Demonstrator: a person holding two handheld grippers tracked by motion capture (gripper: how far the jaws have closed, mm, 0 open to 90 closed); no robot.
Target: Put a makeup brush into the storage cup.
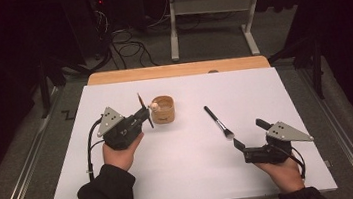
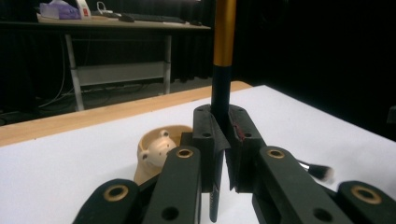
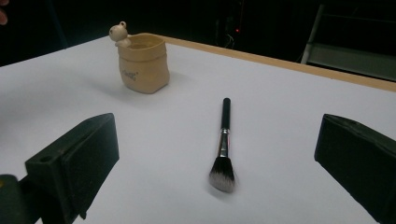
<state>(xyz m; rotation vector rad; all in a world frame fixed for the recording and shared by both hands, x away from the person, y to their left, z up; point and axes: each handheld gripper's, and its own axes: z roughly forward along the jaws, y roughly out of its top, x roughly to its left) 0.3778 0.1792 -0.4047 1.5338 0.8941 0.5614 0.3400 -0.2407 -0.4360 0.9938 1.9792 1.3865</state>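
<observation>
Two hands enter from the bottom edge of the high view, each carrying a black two-jaw tool. At lower right of that view, the right tool (image 1: 247, 134) rests low over the white tabletop (image 1: 188, 173), its jaws spread wide with nothing between them; in the right gripper view the two black pads stand at the far left and far right of the frame, well apart. Just beyond them lies a black-handled makeup brush with a silver ferrule and a dark, pale-tipped bristle head (image 3: 223, 144), flat on the tabletop in the centre of that view, bristles toward the camera and handle pointing away. In the high view this brush (image 1: 218, 122) lies right of centre, near the right tool but apart from it.

At left of centre in the high view, the left tool (image 1: 146, 115) is clamped on a slim brush with a black and gold handle (image 2: 222, 70), which stands roughly upright between the closed pads in the left gripper view; its lower end is hard to make out, and a reddish patch shows at the pads. Just past this tool sits a small tan sack-shaped ceramic cup with a little bear figure on its rim (image 1: 162, 109), close beside the held brush in the high view. It shows in the upper left of the right gripper view.

Farther off, a wooden strip (image 1: 176, 70) borders the tabletop's far edge.
</observation>
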